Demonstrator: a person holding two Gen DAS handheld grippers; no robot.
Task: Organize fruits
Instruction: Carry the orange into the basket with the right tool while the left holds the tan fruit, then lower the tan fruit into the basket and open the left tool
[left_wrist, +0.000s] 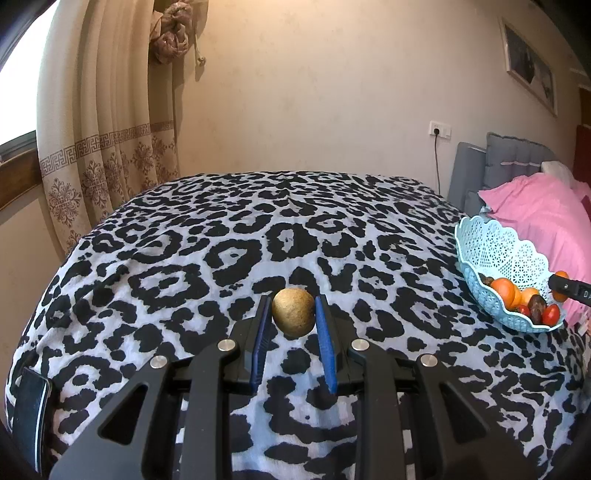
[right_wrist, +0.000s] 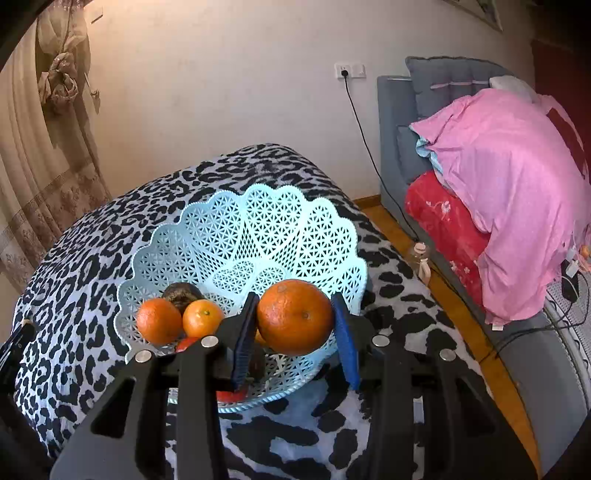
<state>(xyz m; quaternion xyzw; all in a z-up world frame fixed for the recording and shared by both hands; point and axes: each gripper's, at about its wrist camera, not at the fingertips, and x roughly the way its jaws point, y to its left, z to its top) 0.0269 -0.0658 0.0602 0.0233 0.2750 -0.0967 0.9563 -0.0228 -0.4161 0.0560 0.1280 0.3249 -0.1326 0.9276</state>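
Orange peel, glossy and finely pitted, on the large orange (right_wrist: 295, 317). No bruise or tear visible. Sits pinched between the blue fingers of the right gripper (right_wrist: 294, 295), which press on both flanks, above the near side of the pale blue lattice basket (right_wrist: 236, 206). Looks firm, round and smooth, so likely to slip, with contact only at the widest girth.

Already lying in the basket: two smaller oranges (right_wrist: 159, 321), a dark fruit (right_wrist: 183, 293) and something red (right_wrist: 188, 343), partly hidden behind the fingers.

Hazards, as judged:
- Roll-out over the low near rim on release from above, owing to the sloping wall and the crowd of fruit below.
- Bruising of the fruit underneath on a hard drop.
- Tipping or sliding of the light basket, apparently near the edge of the cloth-covered counter (right_wrist: 92, 280), on a knock from the fingers.

Left gripper (left_wrist: 293, 298): fingers closed on a dull brown-yellow, rough-skinned round fruit (left_wrist: 293, 312), over the leopard-print cloth and well apart from the basket. Kind of fruit: cannot tell. Lifted or resting on the cloth: cannot tell. Hazard on the carry across: loss of a round fruit from a narrow pinch, then a roll off the counter.
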